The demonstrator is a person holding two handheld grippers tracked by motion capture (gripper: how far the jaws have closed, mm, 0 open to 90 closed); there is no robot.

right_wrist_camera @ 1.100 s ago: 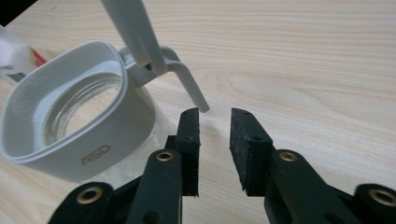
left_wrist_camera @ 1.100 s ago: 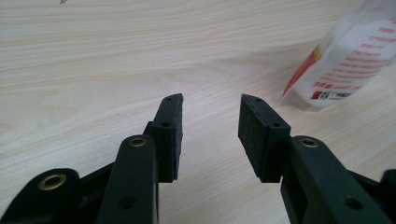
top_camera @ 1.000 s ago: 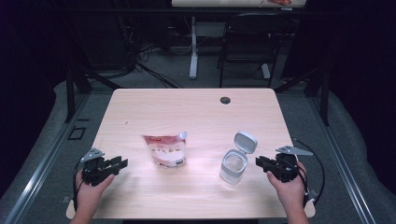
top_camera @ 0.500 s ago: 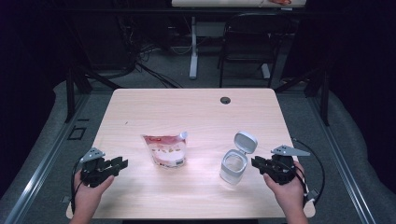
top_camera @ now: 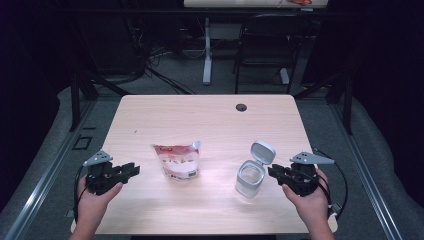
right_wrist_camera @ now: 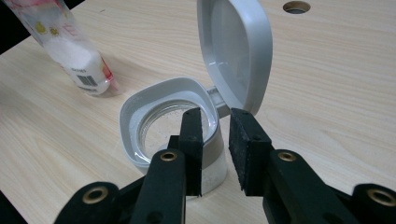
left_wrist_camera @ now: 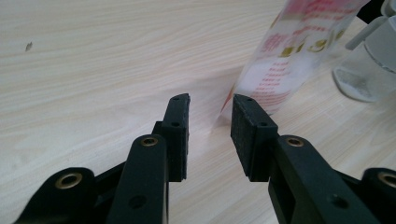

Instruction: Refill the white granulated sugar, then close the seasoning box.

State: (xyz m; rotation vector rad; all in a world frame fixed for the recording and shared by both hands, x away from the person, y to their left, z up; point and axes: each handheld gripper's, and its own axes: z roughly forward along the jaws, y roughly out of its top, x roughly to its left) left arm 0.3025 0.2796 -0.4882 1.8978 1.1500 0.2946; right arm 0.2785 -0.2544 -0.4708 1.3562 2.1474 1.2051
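Observation:
A red and white pouch stands on the wooden table, left of centre. A clear jar with a little white powder stands to its right, its grey flip lid hinged open. My left gripper rests left of the pouch, open and empty. In the left gripper view its jaws point at the pouch, with the jar behind. My right gripper sits just right of the jar, open. In the right gripper view its jaws are close to the jar rim and lid.
A round cable hole is at the table's far edge. Beyond the table stand a dark chair and a white table leg. The table's front edge runs just below both hands.
My right gripper has moved left, closer to the jar. The left gripper, pouch and jar have stayed where they were.

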